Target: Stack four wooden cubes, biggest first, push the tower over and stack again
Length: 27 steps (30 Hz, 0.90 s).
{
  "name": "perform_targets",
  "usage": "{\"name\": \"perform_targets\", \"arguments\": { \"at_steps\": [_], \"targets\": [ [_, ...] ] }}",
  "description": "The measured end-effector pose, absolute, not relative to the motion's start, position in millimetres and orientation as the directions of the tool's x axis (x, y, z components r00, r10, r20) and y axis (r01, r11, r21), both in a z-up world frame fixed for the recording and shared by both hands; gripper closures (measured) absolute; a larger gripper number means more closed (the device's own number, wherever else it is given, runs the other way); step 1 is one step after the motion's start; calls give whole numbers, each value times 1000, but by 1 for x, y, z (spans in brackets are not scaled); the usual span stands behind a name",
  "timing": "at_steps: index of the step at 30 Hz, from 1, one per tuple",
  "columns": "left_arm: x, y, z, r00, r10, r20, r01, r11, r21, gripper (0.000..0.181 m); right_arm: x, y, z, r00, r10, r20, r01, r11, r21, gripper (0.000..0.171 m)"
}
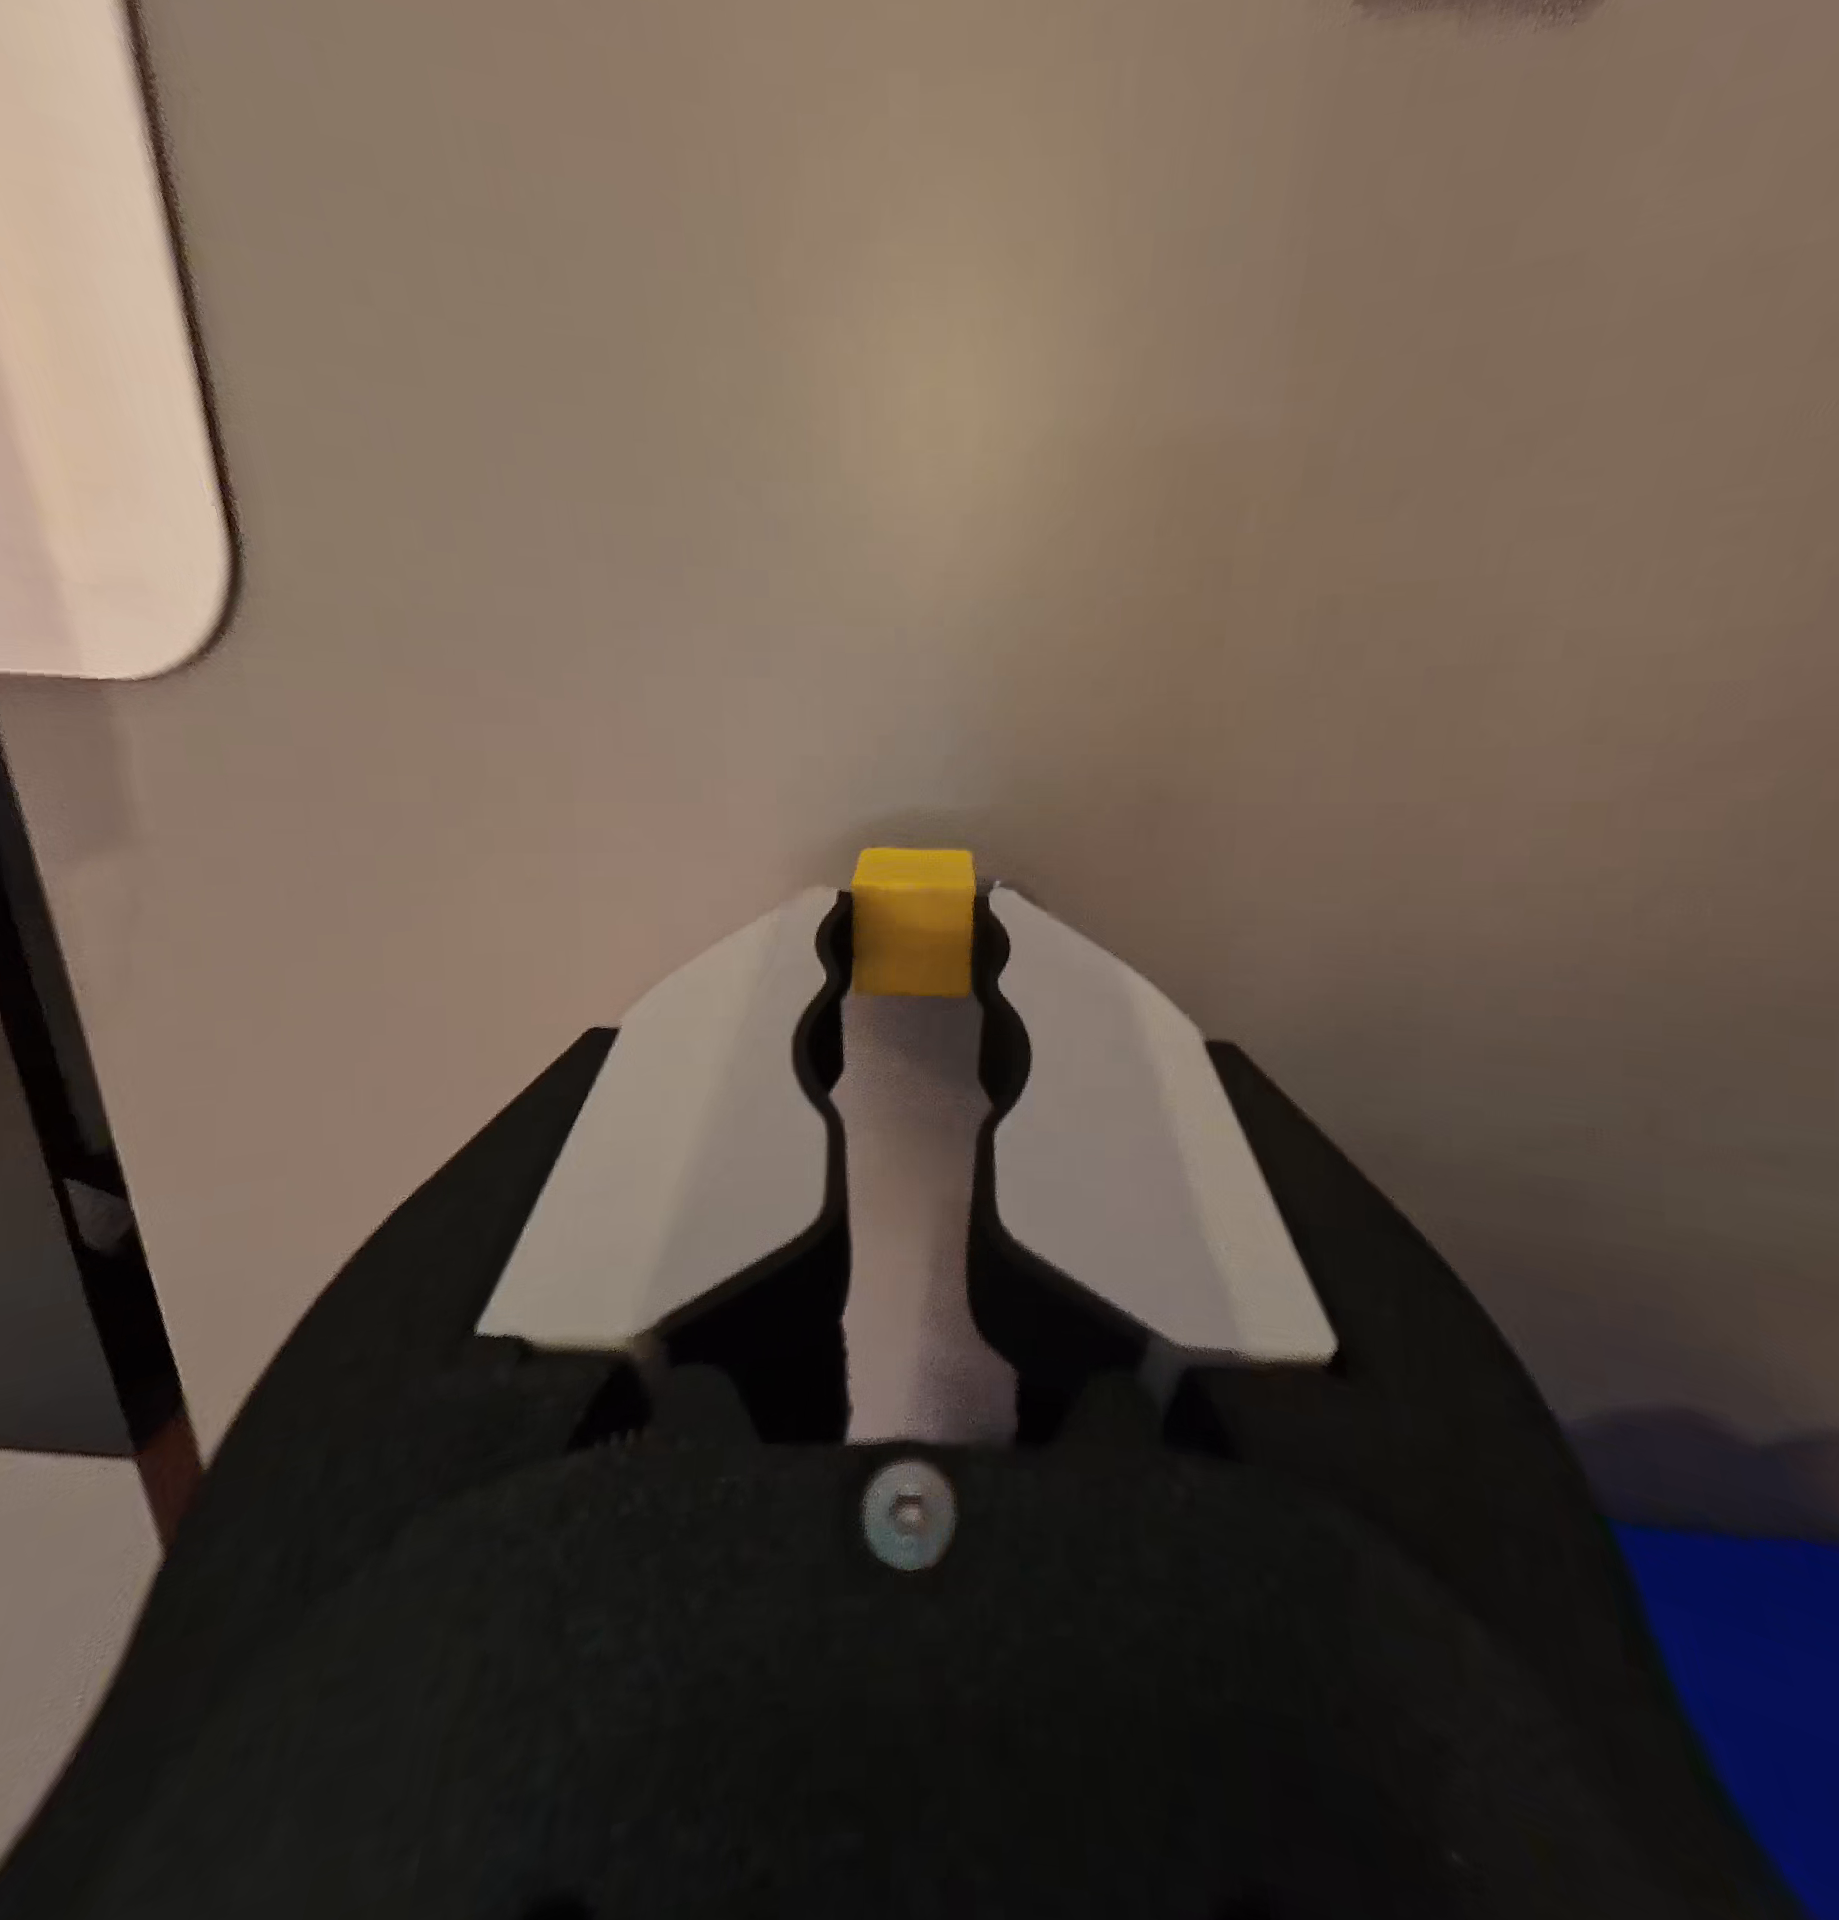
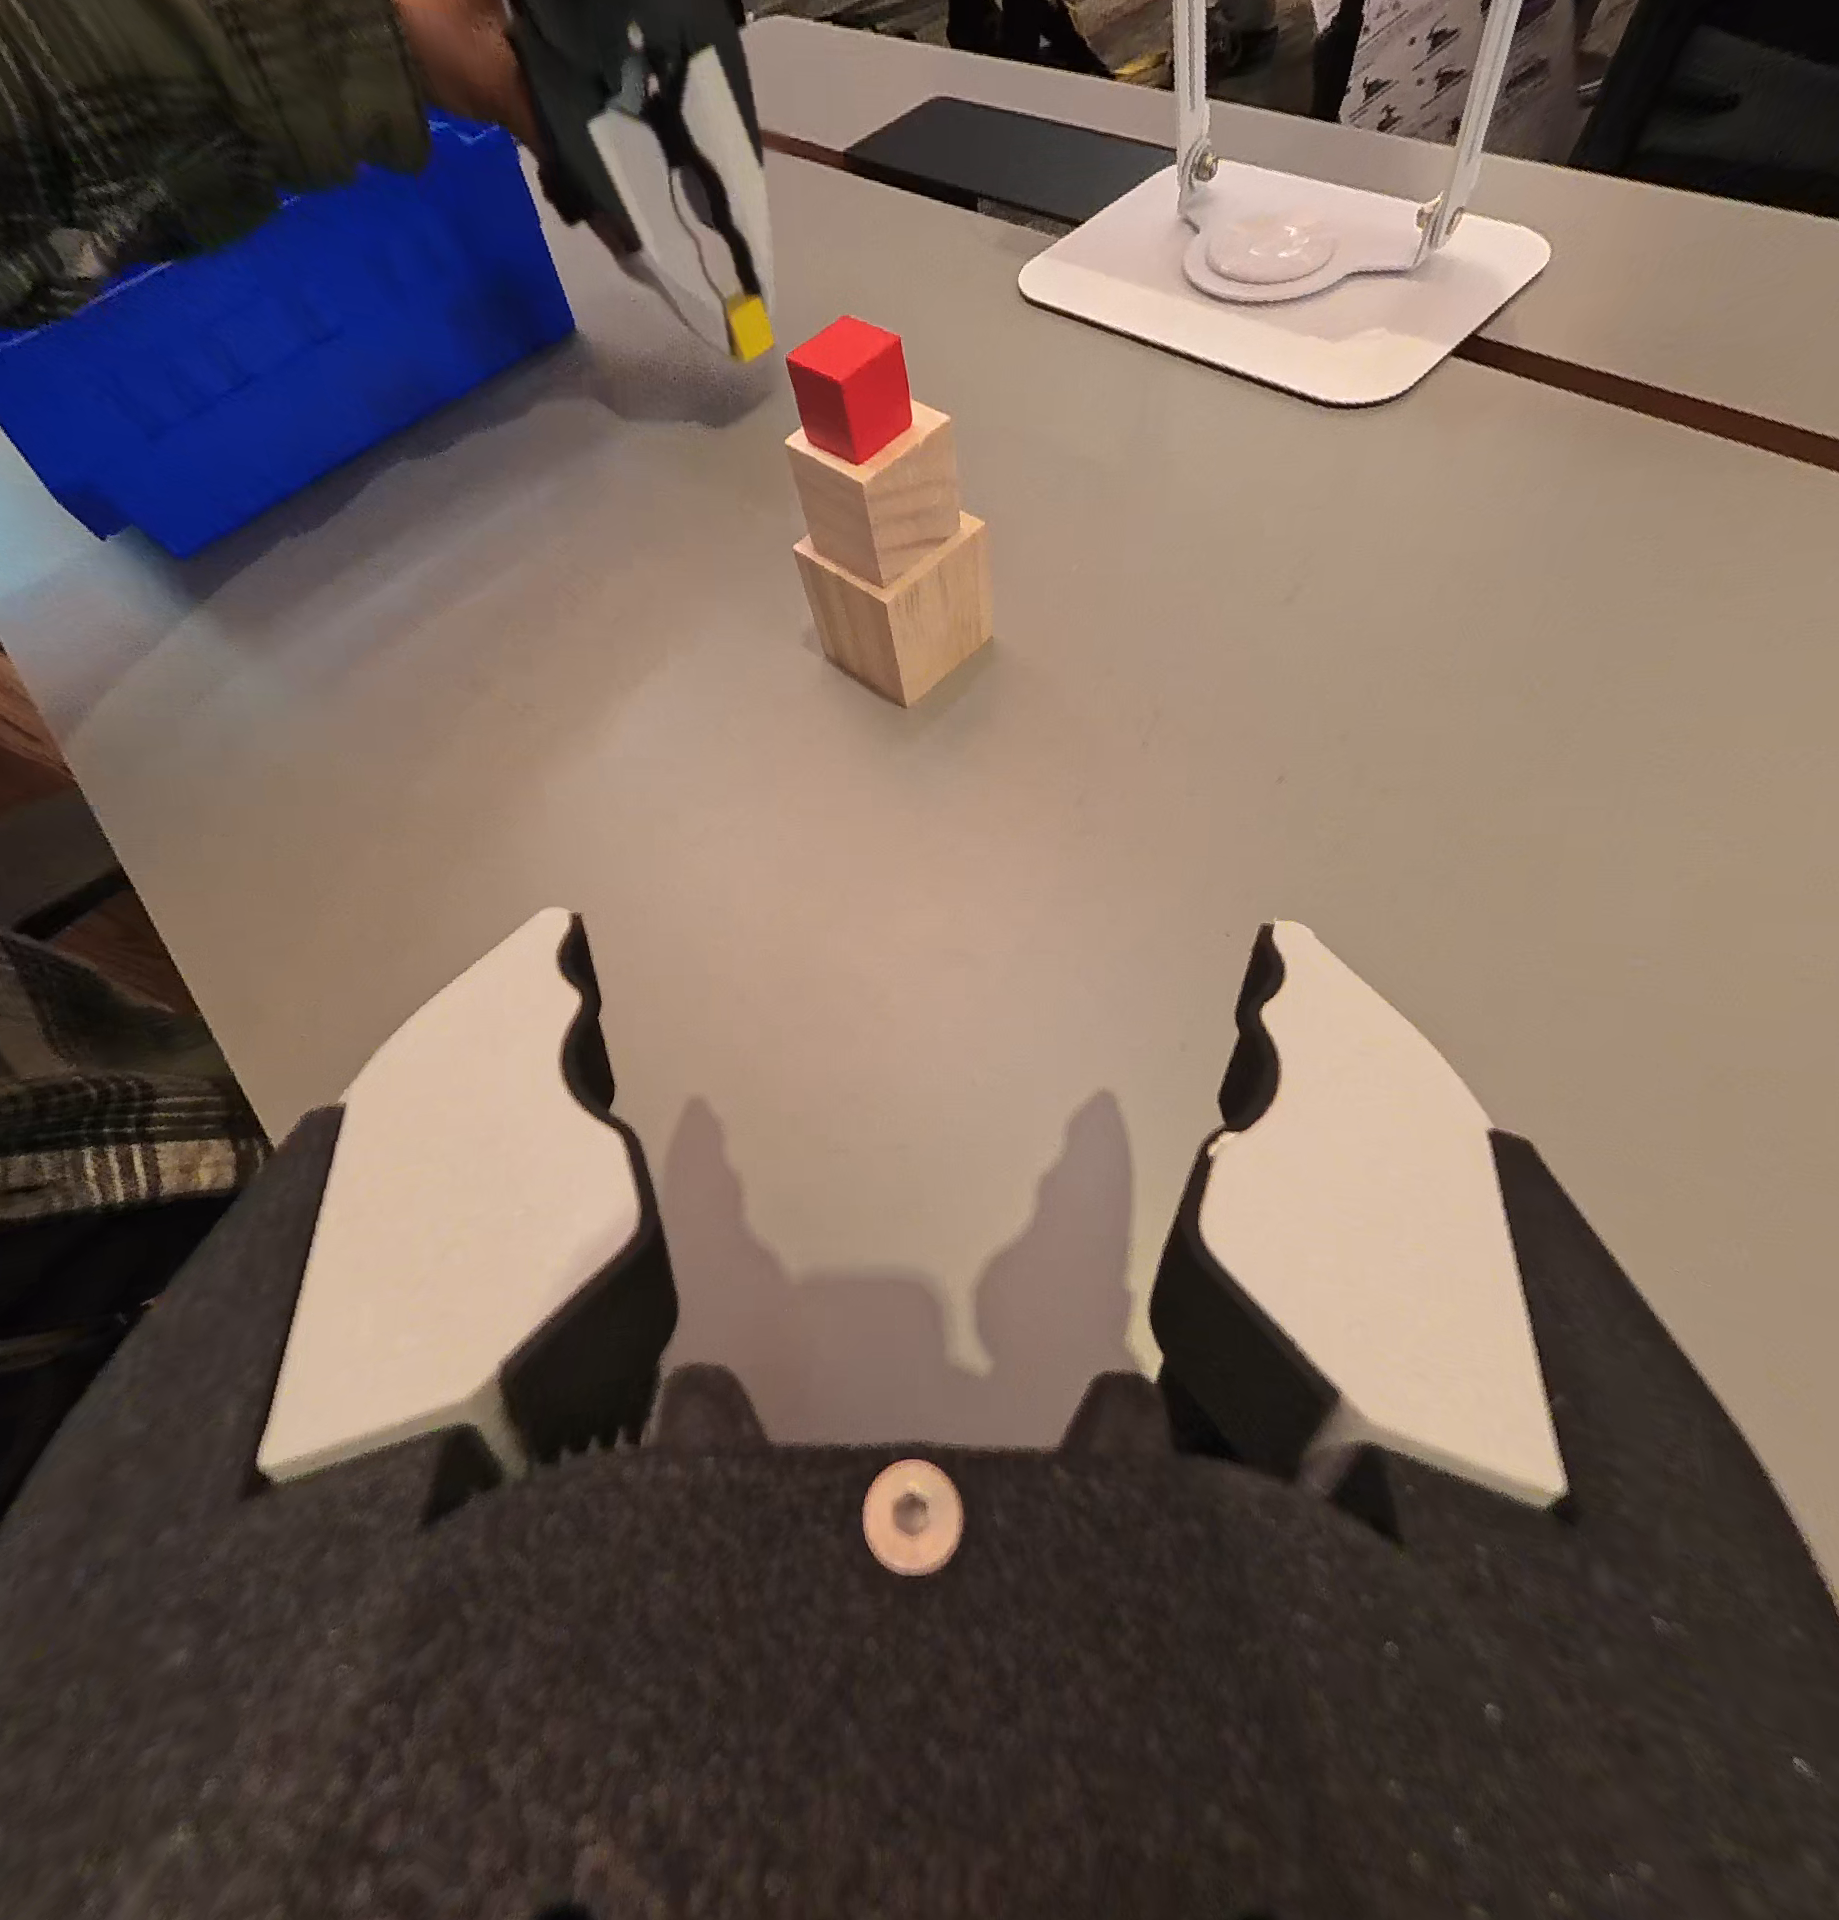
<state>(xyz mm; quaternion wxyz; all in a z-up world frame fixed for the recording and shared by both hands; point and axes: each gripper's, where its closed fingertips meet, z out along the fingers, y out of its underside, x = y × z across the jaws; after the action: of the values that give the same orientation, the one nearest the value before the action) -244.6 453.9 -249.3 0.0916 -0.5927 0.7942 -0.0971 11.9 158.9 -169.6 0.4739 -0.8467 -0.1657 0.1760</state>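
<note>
Left wrist view: the left gripper [image 1: 911, 914] pinches a little yellow cube [image 1: 911, 925] at its tips, above the grey table [image 1: 1310, 520].

Right wrist view: the right gripper [image 2: 920, 935] is wide open — nothing in it. Ahead stands a tower: big wooden cube [image 2: 899, 613], smaller wooden cube [image 2: 879, 499], red cube [image 2: 850, 388] on top.

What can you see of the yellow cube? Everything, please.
The yellow cube is the smallest block in view, painted matte yellow with plain faces and crisp edges. It is clamped at the very tips of the left gripper, whose jaws press its two opposite sides, with its front end poking just past them. The right wrist view shows it held in the air above the grey table, beside and left of the red cube topping the three-block tower, not touching it.
</note>
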Motion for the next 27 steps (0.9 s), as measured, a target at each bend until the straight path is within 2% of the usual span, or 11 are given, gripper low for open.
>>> {"name": "perform_targets", "arguments": {
  "at_steps": [3,6,11,16,27],
  "targets": [
    [-214,437,-217,-148,-989,13,-939,137,-315,160,11,159,-171,881,450,-147,113,-501,-858,56],
    [-180,408,-188,-110,-992,53,-941,87,-328,160,9,158,-173,877,456,-151,117,-507,-854,56],
    [-137,360,-160,-180,-984,9,-960,173,-220,160,6,157,-174,872,465,-155,122,-512,-850,56],
    [-103,330,-140,-230,-973,-8,-953,227,-199,160,7,155,-171,870,467,-155,119,-504,-855,57],
    [-88,314,-153,-251,-968,-17,-958,251,-136,160,9,152,-165,870,468,-154,111,-490,-865,57]
  ]
}}
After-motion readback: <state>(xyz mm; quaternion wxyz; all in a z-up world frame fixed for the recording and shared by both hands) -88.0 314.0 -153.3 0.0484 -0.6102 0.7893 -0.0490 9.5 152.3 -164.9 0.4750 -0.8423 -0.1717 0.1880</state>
